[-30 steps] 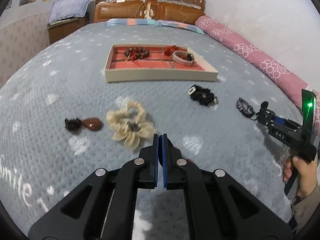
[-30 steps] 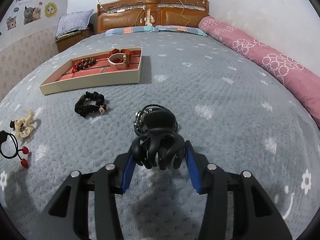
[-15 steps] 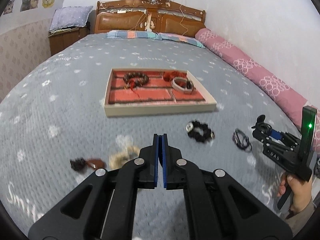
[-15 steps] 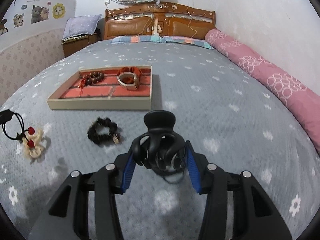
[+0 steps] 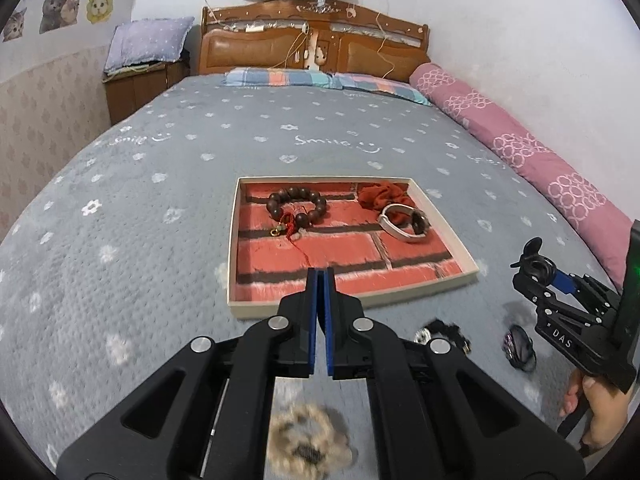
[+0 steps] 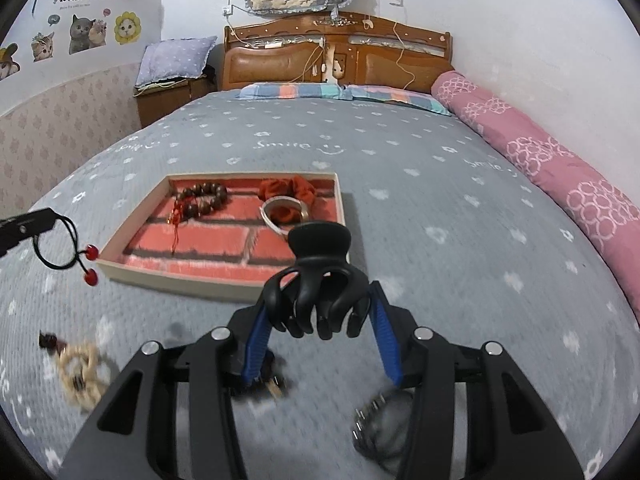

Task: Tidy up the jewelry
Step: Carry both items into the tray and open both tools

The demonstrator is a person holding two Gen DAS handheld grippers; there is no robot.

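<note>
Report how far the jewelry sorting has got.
Done: bead bracelet, red scrunchie and white bangle lie in the tray.

In hand: right tool carries a black claw clip; left tool holds a black hair tie with red beads.

Left: cream scrunchie, black scrunchie and dark bracelet remain on the bed.

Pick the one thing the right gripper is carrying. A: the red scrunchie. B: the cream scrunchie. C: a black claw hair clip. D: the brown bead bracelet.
C: the right-wrist view shows the black claw hair clip clamped between the blue pads of the right gripper, while the bead bracelet and red scrunchie lie in the tray and the cream scrunchie is on the bed.
</note>
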